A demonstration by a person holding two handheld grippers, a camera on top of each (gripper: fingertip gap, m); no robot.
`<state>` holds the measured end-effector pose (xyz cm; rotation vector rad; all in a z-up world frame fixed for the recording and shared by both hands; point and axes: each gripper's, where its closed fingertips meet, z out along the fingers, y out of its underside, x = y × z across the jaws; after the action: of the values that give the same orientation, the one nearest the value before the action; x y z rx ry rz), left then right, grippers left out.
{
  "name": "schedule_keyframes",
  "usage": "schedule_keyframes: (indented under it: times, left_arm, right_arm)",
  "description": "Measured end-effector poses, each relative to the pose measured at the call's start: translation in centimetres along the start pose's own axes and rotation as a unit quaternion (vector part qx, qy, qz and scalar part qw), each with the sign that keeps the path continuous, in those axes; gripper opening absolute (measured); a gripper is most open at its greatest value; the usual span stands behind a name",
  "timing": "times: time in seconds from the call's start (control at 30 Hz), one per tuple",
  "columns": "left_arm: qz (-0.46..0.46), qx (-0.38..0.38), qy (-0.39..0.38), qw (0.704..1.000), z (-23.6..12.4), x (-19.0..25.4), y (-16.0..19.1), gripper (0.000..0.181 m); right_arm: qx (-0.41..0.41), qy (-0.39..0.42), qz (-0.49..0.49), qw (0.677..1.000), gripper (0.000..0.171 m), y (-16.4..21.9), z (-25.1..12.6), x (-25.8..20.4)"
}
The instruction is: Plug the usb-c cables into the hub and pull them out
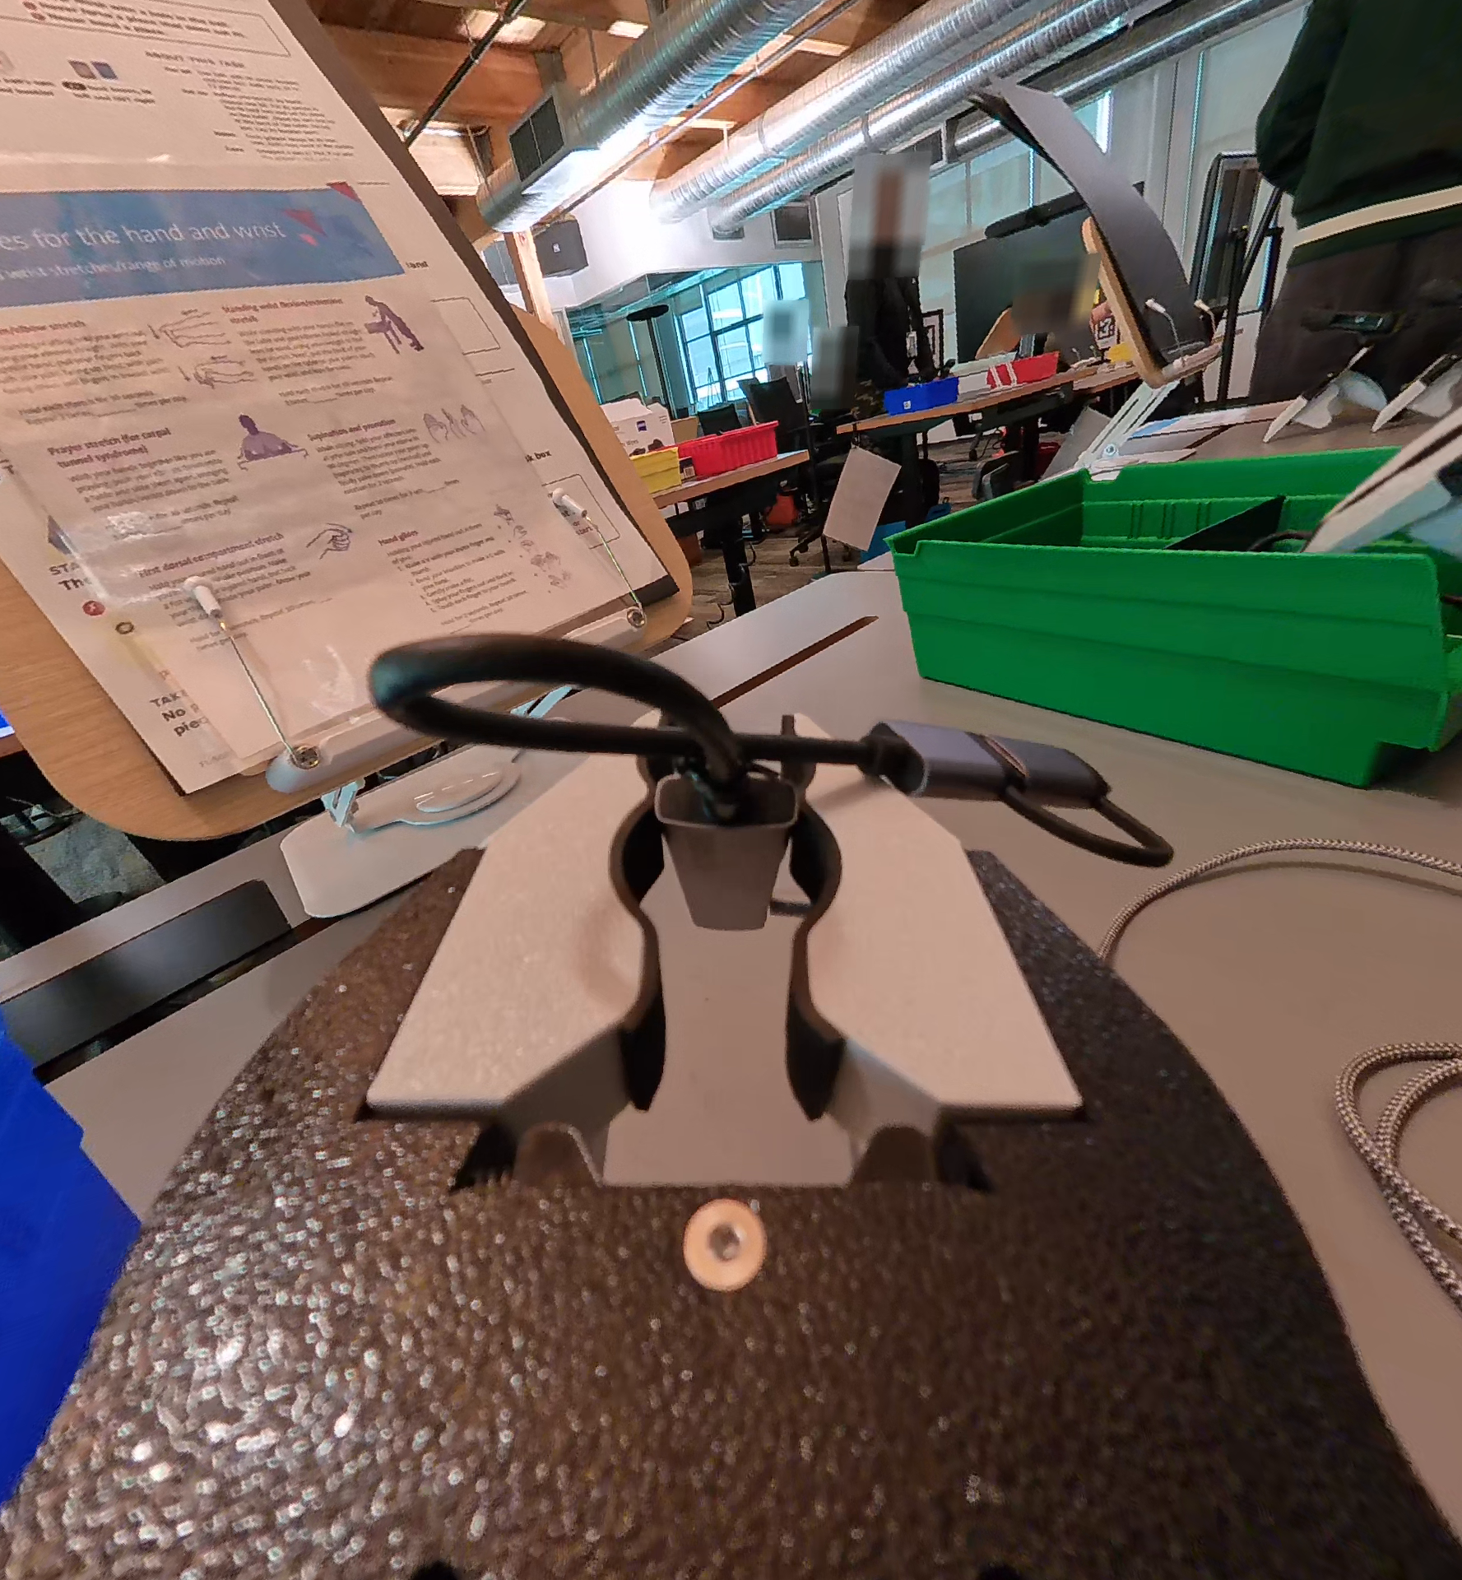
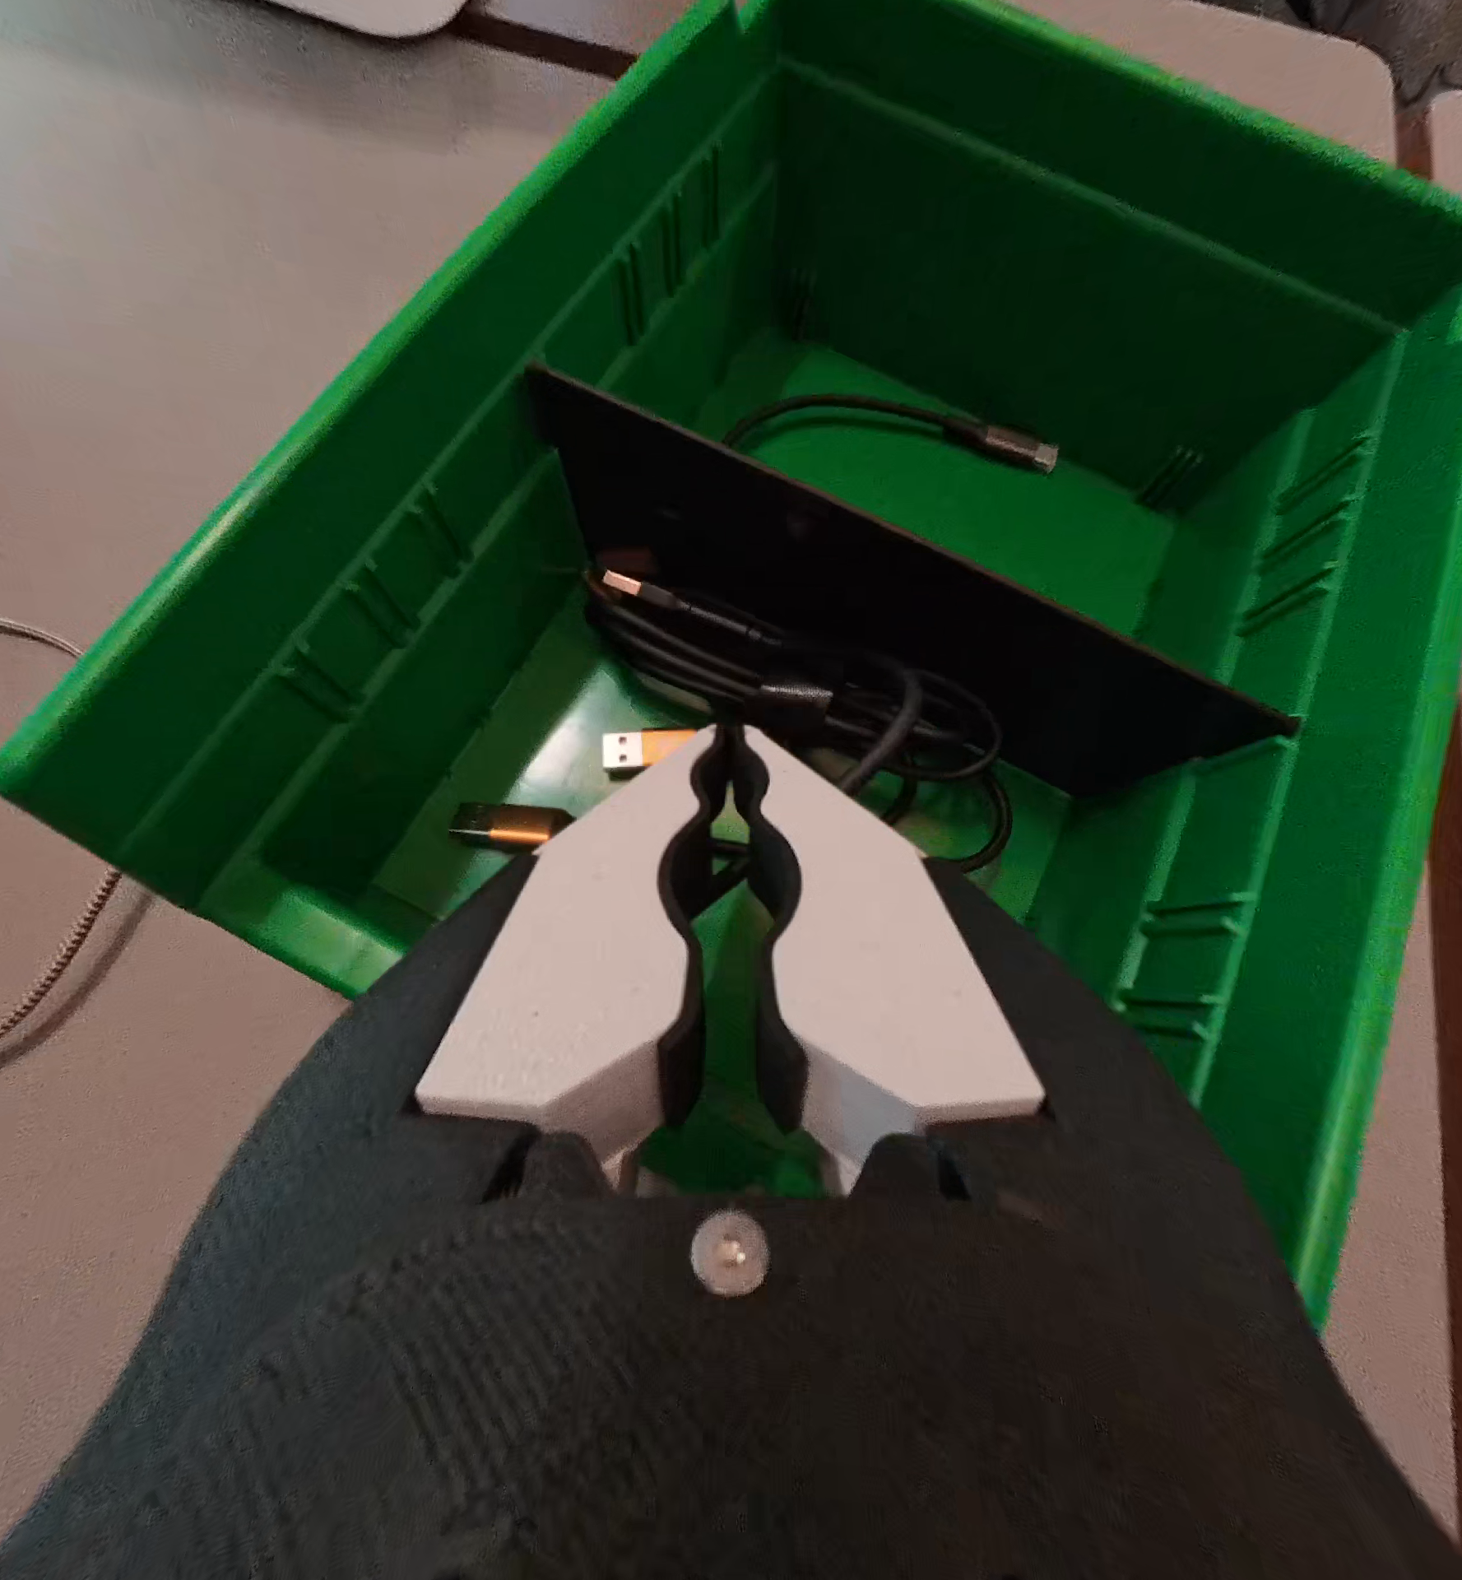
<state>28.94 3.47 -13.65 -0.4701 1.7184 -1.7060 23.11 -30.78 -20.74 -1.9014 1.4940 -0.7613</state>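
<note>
The left wrist view looked level across the table, the right steeply down, close into the shared green bin [image 1: 1154,633] [image 2: 419,530].

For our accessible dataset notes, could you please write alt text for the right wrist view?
The right gripper reaches down into a green bin on a grey table, its tips closed on a black cable from a coiled bundle. A black divider splits the bin; another cable lies in the far compartment.
</note>
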Motion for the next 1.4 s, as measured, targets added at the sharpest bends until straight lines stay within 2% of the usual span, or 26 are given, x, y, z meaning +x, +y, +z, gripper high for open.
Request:
schedule_keyframes:
  times: [0.13,0.2,0.27,0.33,0.37,0.4,0.43,0.47,0.5,0.6,0.73,0.77,0.83,0.9,0.97,1.07,1.1,1.17,1.27,1.3,1.4]
  left_arm:
    - [0.001,-0.001,0.0,1.0,0.0,0.0,0.0,0.022]
    - [-0.001,-0.001,0.001,1.0,0.0,0.0,0.1,0.022]
    - [-0.001,-0.003,0.003,1.0,0.1,0.1,0.2,0.022]
    - [0.001,-0.003,0.004,1.0,0.1,0.2,0.2,0.022]
    - [0.001,-0.004,0.004,1.0,0.1,0.2,0.2,0.022]
    - [0.001,-0.004,0.005,1.0,0.1,0.2,0.2,0.022]
    - [0.002,-0.004,0.006,1.0,0.1,0.3,0.2,0.022]
    - [0.003,-0.004,0.006,1.0,0.1,0.3,0.2,0.022]
    - [0.003,-0.005,0.006,1.0,0.1,0.3,0.2,0.022]
    - [0.001,-0.005,0.005,1.0,0.1,0.2,0.2,0.022]
    - [0.001,-0.006,0.006,1.0,0.2,0.3,0.3,0.022]
    - [0.002,-0.006,0.007,1.0,0.2,0.3,0.3,0.022]
    - [0.002,-0.006,0.007,1.0,0.2,0.3,0.3,0.022]
    - [0.001,-0.006,0.006,1.0,0.1,0.3,0.3,0.022]
    - [-0.001,-0.007,0.006,1.0,0.1,0.2,0.4,0.022]
    - [-0.003,-0.008,0.006,1.0,0.2,0.2,0.5,0.022]
    - [-0.003,-0.008,0.006,1.0,0.2,0.2,0.4,0.022]
    - [-0.002,-0.007,0.007,1.0,0.1,0.2,0.4,0.022]
    - [-0.001,-0.008,0.007,1.0,0.2,0.3,0.4,0.022]
    - [-0.001,-0.007,0.009,1.0,0.2,0.4,0.4,0.022]
    - [-0.01,0.007,0.03,0.999,0.2,1.1,0.0,0.022]
  right_arm:
    - [-0.011,0.125,-0.057,0.99,0.011,0.0,-1.7,2.2]
    - [-0.006,0.138,-0.027,0.99,0.019,-0.4,-2.9,2.8]
    - [-0.024,0.12,0.01,0.992,0.031,0.0,-3.3,2.9]
    - [-0.027,0.113,0.022,0.993,0.035,0.2,-3.4,2.9]
    - [-0.028,0.085,0.034,0.995,0.035,0.3,-2.9,2.1]
    - [-0.037,0.05,0.049,0.997,0.034,0.8,-2.3,1.1]
    - [-0.059,0.024,0.057,0.996,0.025,1.7,-1.7,0.4]
    - [-0.077,0.019,0.051,0.996,0.016,2.4,-1.2,0.3]
    - [-0.074,0.025,0.044,0.996,0.014,2.6,-0.9,0.5]
    - [-0.007,0.0,0.076,0.997,0.008,0.5,-0.9,0.0]
    - [0.093,-0.091,0.162,0.978,0.003,-2.7,-1.1,-1.4]
    - [0.103,-0.103,0.152,0.978,0.003,-3.1,-0.9,-1.8]
    - [0.106,-0.096,0.059,0.988,0.004,-3.1,-0.4,-2.3]
    - [0.069,-0.039,-0.068,0.995,0.004,-1.8,-0.1,-1.5]
    - [0.005,-0.005,-0.17,0.985,0.006,0.1,-0.3,-0.5]
    - [-0.087,0.03,-0.205,0.974,0.012,2.8,-1.4,1.6]
    - [-0.092,0.048,-0.194,0.975,0.023,2.9,-1.8,2.3]
    - [-0.066,0.062,-0.167,0.982,0.044,2.2,-2.8,2.7]
    - [0.015,0.08,-0.116,0.99,0.064,-0.4,-5.0,1.9]
    - [0.054,0.065,-0.1,0.991,0.066,-1.7,-5.6,0.5]
    - [0.17,-0.058,-0.077,0.981,0.065,-5.6,-6.7,-7.3]
